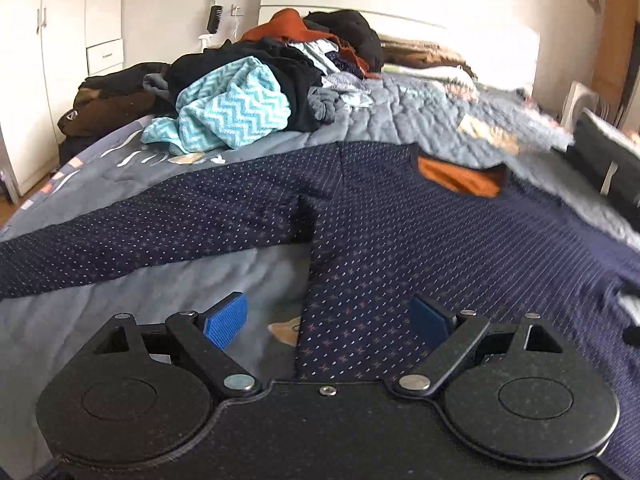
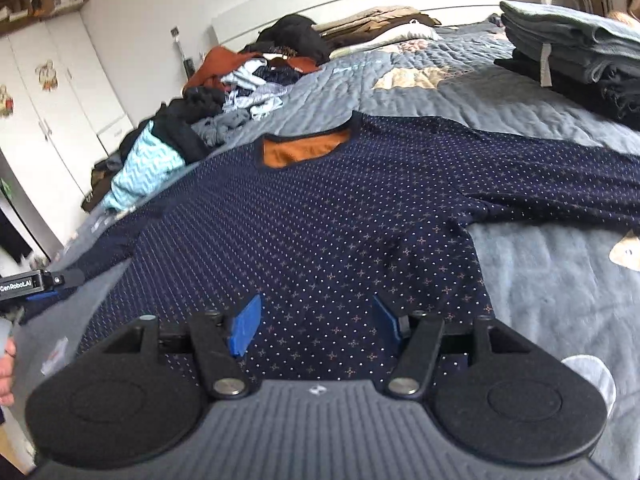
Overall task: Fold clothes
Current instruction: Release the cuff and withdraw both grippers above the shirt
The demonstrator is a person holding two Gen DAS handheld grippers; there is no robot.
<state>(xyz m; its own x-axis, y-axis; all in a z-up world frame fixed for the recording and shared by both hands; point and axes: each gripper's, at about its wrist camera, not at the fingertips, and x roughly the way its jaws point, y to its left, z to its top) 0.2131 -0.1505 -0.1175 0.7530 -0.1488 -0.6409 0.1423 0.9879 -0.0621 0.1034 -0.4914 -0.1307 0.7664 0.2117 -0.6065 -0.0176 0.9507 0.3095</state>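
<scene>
On the bed (image 2: 460, 92), a navy dotted sweater (image 2: 320, 208) lies spread flat, sleeves out, soft and limp, best pinched at hem corners or a cuff, beneath both grippers, left (image 1: 330, 320) and right (image 2: 316, 330), fingers spread, holding nothing.

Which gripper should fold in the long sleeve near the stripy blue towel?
Probably the left gripper. It is open at the left edge of the navy sweater, and that sleeve stretches out on its side. The right gripper, also open, hovers over the sweater's body.
</scene>
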